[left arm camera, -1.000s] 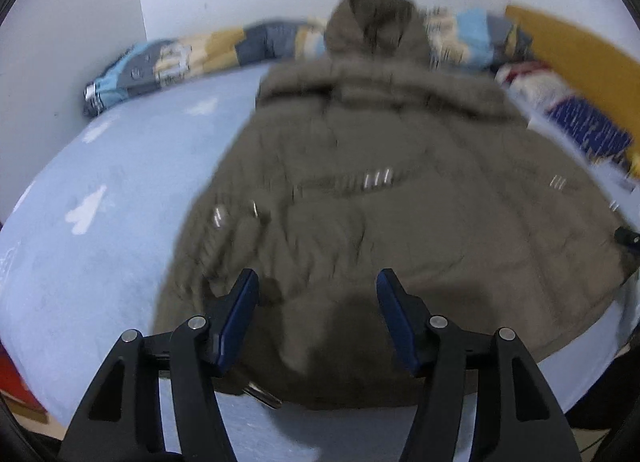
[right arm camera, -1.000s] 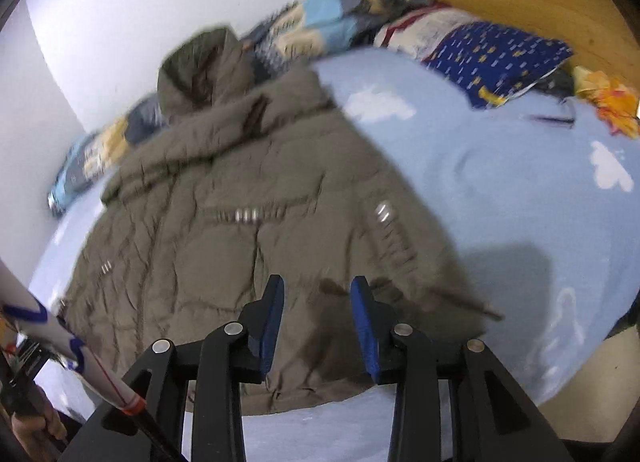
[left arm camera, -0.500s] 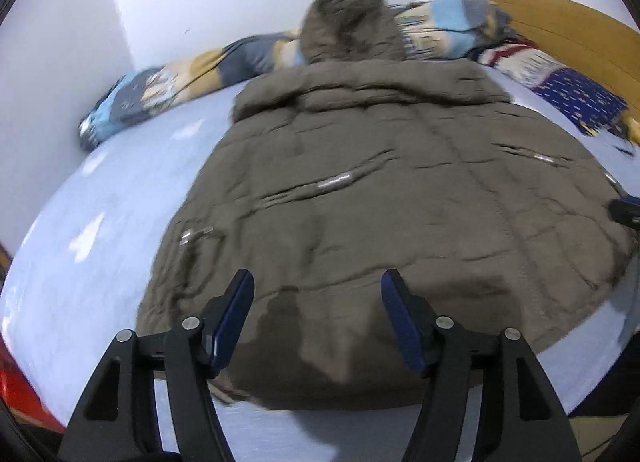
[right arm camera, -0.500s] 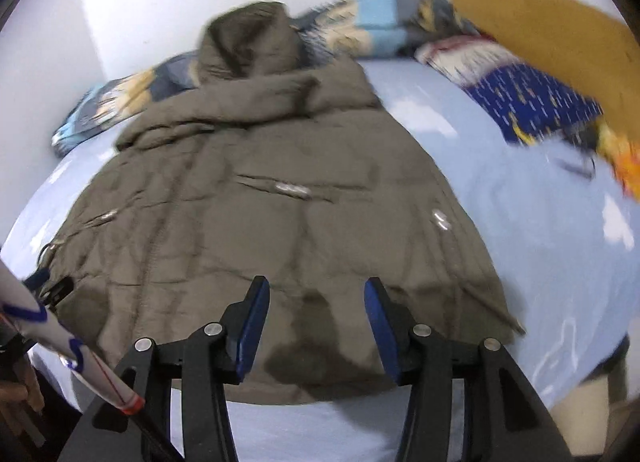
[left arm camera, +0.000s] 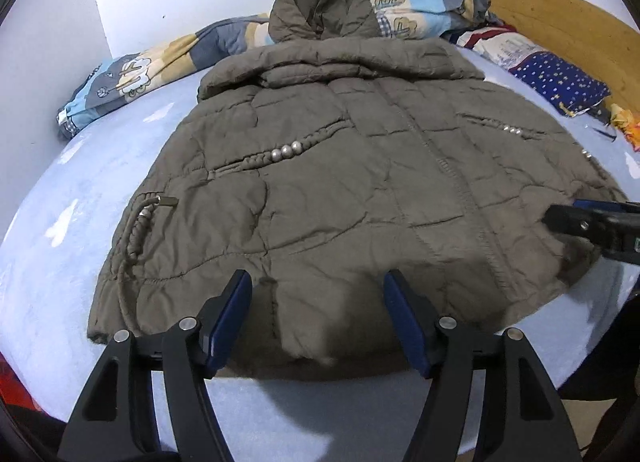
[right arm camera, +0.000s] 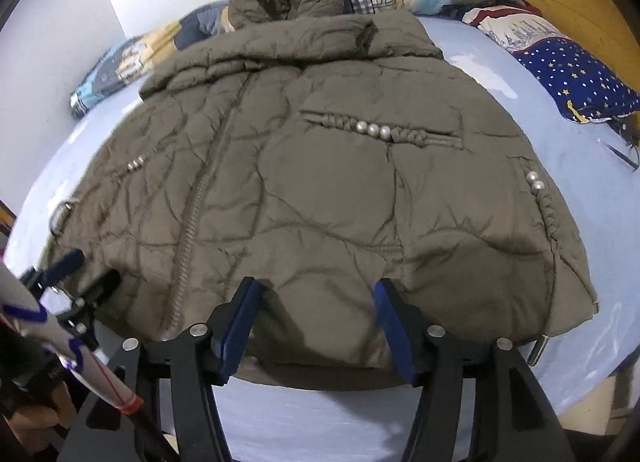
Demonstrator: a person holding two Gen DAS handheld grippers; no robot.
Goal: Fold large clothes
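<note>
A large olive-brown quilted hooded jacket lies spread flat, front up, on a light blue bed, hood toward the wall. It also shows in the right wrist view. My left gripper is open and empty, just above the jacket's near hem, left of centre. My right gripper is open and empty over the hem on the right side. The right gripper's tip shows in the left wrist view, and the left gripper shows at the left of the right wrist view.
A patterned blue and yellow quilt is bunched along the wall behind the hood. A dark blue starred pillow and a wooden headboard are at the right. The bed's near edge is just below the hem.
Both grippers have moved in closer over the jacket's near hem and steadied. The right gripper's jaws have opened wider. The jacket has not moved.
</note>
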